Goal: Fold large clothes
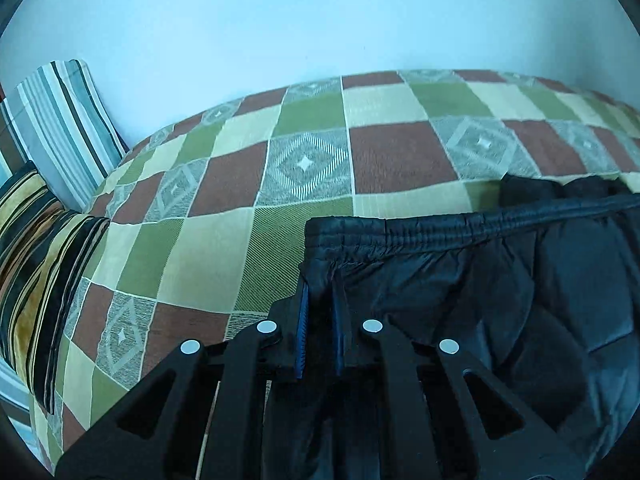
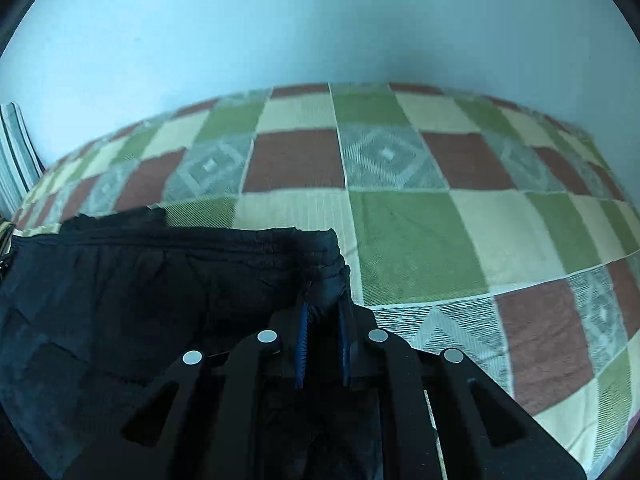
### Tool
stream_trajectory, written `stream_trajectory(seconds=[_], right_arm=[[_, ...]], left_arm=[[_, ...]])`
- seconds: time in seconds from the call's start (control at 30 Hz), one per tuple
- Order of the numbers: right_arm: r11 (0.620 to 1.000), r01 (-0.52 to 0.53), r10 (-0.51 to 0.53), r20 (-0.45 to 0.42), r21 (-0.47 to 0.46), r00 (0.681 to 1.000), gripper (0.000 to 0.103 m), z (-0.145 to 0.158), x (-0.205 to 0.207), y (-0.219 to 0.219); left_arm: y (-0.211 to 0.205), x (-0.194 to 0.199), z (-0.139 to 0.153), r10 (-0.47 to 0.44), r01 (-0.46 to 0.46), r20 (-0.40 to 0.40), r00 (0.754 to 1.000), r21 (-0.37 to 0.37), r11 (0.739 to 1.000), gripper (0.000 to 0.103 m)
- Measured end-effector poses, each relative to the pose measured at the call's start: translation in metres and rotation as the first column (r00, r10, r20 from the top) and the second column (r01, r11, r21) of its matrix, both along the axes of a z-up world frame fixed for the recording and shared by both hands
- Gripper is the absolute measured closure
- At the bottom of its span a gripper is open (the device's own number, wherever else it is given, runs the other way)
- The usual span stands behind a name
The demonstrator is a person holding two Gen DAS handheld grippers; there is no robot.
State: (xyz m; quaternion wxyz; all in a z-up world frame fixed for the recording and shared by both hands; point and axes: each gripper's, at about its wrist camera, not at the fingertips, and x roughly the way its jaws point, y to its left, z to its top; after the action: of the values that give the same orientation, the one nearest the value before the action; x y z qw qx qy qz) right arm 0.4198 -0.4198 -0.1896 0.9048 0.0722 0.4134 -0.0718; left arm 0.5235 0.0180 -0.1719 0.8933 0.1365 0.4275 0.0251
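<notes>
Dark garment [image 1: 500, 280] lies on bed [image 1: 240, 240], which carries a checked cover in green, cream, rust and grey diamond squares. Elastic waistband [image 1: 440, 228] runs across the garment's far edge, gathered and ribbed; looks like trousers or shorts, quilted creases over the fabric.

Left claw [image 1: 320, 304]: clenched on the garment's left waistband corner. Dark cloth fills the narrow gap between the blue pads [image 1: 303, 320]. The corner sits just beyond the fingertips.

Right claw [image 2: 325, 320]: clenched on the opposite waistband corner [image 2: 320, 256]. Fabric is bunched between its blue pads [image 2: 303, 332]; a small fold puckers at the grip.

Garment in right view [image 2: 140, 300] spreads to the left of the claw, fairly flat, with a second dark layer peeking past the waistband at the far left.

Striped pillow [image 1: 64, 120] leans against the pale wall [image 1: 280, 20] at the bed's left end. A second cushion [image 1: 36, 272], dark with gold stripes, lies in front of it on the cover, well apart from the garment.
</notes>
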Motion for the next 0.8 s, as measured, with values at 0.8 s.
stream_trajectory(seconds=[0.8], right_arm=[[0.993, 0.117, -0.118, 0.032, 0.018, 0.993, 0.067, 0.018, -0.020, 0.002]], left_arm=[[0.006, -0.023, 0.019, 0.130, -0.128, 0.007, 0.991, -0.150, 0.980, 0.072]])
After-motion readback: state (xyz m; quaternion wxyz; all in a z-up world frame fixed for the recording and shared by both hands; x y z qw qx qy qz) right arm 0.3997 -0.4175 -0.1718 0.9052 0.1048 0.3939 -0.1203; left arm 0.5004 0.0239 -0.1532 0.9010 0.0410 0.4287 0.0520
